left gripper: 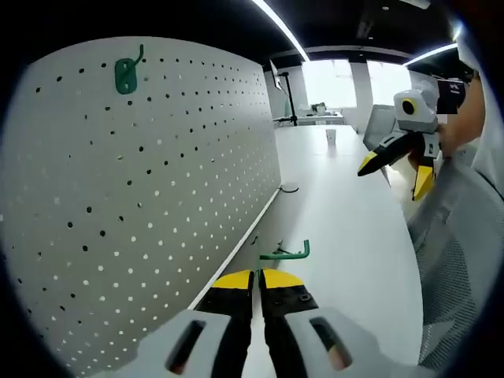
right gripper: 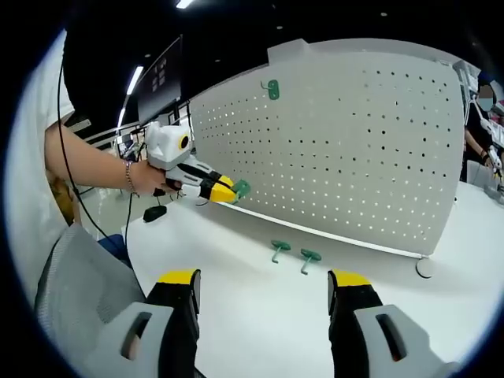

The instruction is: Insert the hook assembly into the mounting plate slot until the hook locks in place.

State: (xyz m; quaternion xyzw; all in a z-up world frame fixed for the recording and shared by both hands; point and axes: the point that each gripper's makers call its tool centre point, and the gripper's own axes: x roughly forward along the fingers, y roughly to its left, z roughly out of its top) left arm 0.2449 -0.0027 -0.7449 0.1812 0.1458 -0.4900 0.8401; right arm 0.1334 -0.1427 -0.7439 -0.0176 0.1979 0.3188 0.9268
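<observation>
The left gripper [left gripper: 257, 277] is clenched on a green hook [left gripper: 287, 253], close in front of the white pegboard [left gripper: 142, 197]. The right gripper [right gripper: 264, 277] is released and holds nothing. One more green hook [left gripper: 127, 73] hangs high on the pegboard, and two hooks [right gripper: 293, 253] lie on the table [right gripper: 260, 315] near the pegboard's lower edge.

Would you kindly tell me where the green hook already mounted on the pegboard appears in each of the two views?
Left gripper view: the mounted green hook sits at upper left, near the top edge of the white pegboard.
Right gripper view: it sits at upper centre, just under the pegboard's top edge.
Shared landmark: the pegboard itself, standing on the white table.
</observation>
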